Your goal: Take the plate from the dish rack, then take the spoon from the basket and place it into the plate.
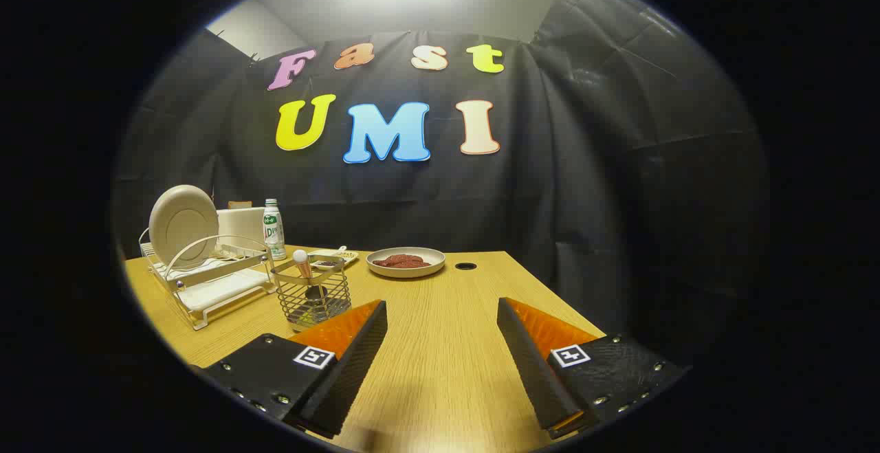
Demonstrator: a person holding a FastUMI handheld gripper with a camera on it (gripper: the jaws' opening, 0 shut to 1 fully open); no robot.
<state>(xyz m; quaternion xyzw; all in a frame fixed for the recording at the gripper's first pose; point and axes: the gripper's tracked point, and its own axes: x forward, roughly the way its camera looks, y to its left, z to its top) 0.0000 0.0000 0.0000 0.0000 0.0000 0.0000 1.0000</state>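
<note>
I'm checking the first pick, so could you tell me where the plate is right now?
In the gripper view the plate stands upright in the dish rack, beyond the open gripper and left of the wire basket.

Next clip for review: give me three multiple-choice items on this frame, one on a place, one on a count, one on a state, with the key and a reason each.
1. Where is the plate?
A. flat on the table
B. upright in the dish rack
C. inside the wire basket

2. How many bottles stand behind the dish rack?
A. one
B. two
C. three

3. What state is the tool in?
A. shut on the spoon
B. shut on nothing
C. open, holding nothing

Key: 1 B, the plate stands on edge in the rack. 2 A, a single bottle shows there. 3 C, its fingers are spread over bare table; the spoon sits in the wire basket.
</note>
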